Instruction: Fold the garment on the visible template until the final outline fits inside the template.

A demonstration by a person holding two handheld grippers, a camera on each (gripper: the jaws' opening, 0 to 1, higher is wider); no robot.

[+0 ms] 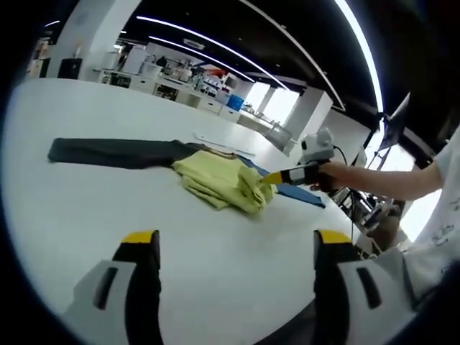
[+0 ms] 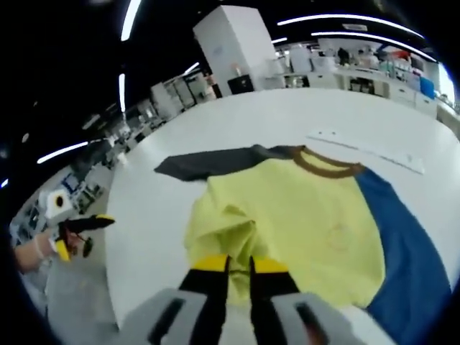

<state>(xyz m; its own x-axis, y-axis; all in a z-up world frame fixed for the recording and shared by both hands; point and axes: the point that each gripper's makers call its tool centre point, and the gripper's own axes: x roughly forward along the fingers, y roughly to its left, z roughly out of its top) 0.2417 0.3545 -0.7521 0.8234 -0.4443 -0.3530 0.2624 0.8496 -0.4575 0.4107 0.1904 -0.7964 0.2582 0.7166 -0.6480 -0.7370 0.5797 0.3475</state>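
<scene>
In the right gripper view the right tongs (image 2: pixel 239 267) are pinching a bunched fold at the near hem of the yellow garment (image 2: pixel 302 215), which is lying on the blue template (image 2: pixel 402 251) near the middle of the white tabletop (image 2: pixel 158 223), so the folding is looking only partly done: one dark sleeve (image 2: pixel 208 164) is trailing far-left beyond the template and the body is overhanging it on the left. In the left gripper view the left tongs (image 1: pixel 237 248) are hanging released over bare tabletop with open room all around, well apart from the garment, and the near tabletop edge is lying close beneath them.
</scene>
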